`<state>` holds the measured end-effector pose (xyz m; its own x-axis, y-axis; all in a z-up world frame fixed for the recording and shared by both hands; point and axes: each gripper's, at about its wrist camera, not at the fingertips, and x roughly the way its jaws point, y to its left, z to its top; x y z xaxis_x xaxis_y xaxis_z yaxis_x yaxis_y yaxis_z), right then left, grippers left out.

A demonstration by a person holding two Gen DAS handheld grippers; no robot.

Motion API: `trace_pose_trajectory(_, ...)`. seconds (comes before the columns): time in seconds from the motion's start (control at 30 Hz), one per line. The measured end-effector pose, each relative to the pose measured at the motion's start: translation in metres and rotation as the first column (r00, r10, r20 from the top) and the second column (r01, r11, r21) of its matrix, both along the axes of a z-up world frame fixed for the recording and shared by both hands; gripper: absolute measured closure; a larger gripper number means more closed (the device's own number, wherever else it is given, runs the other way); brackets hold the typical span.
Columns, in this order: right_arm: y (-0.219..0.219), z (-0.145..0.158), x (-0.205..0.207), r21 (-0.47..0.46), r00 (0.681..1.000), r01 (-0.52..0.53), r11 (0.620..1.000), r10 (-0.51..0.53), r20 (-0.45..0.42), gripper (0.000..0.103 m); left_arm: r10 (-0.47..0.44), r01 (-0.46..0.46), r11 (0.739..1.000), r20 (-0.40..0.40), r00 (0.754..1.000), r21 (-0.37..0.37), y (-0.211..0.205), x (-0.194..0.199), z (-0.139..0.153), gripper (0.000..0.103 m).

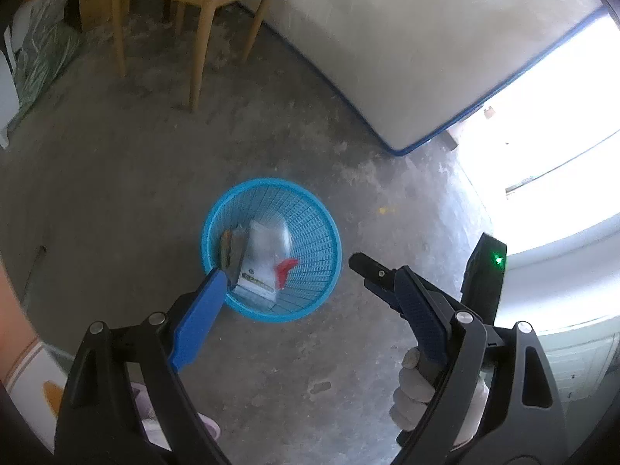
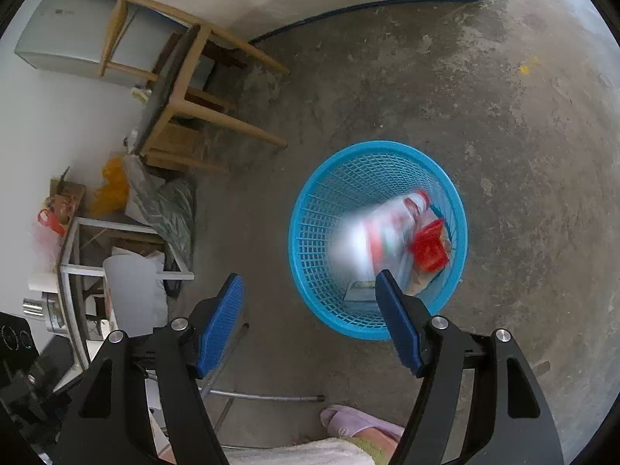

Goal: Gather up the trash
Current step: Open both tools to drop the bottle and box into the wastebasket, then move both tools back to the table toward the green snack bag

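A blue mesh basket (image 1: 314, 232) stands on the concrete floor; it also shows in the right wrist view (image 2: 329, 193). Inside lie a white packet (image 1: 263, 255), a red scrap (image 1: 286, 268) and a brownish piece (image 1: 226, 250). In the right wrist view a blurred white-and-red wrapper (image 2: 383, 232) is in mid-air inside the basket, above a red wrapper (image 2: 428, 248). My left gripper (image 1: 288, 267) is open above the basket's near rim, empty. My right gripper (image 2: 310, 283) is open over the basket's left rim, empty; it also shows in the left wrist view (image 1: 372, 271).
A wooden chair (image 1: 193, 7) stands at the back by a white mattress with blue edging (image 1: 407, 58). Bags and boxes (image 2: 147, 201) and a metal frame (image 2: 77, 255) sit by the left wall. A pink slipper (image 2: 356, 424) is near my feet. A metal rod (image 2: 271, 395) lies on the floor.
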<state>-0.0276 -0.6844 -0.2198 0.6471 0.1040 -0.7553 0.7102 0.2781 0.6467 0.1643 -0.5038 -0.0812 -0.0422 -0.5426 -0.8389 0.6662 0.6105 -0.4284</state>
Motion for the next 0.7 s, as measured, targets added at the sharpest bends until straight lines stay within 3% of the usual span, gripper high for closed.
trace_pose_trajectory(0.1,0.008,-0.001,-0.013,-0.014,1.0,0.006,1.0,-0.006,0.0,0.034,-0.007,0.009,1.0,0.06,0.998,-0.025,0.022,-0.002,0.014,0.019)
trace_pose_trajectory(0.37,0.046,0.008,-0.049,-0.036,1.0,0.009,0.999,-0.009,0.009,0.034,0.027,-0.006,0.986,0.122,0.992,-0.167,0.098,-0.017,0.06,0.019)
trace_pose_trajectory(0.57,0.097,0.06,-0.064,-0.124,0.993,-0.076,0.989,0.086,0.077,0.034,0.026,0.023,0.972,0.201,0.979,-0.236,0.168,-0.041,0.099,0.017)
trace_pose_trajectory(0.7,0.136,0.104,-0.059,-0.187,0.967,-0.189,0.964,0.216,0.136,0.034,0.071,-0.006,0.965,0.237,0.969,-0.262,0.239,-0.055,0.116,0.015)
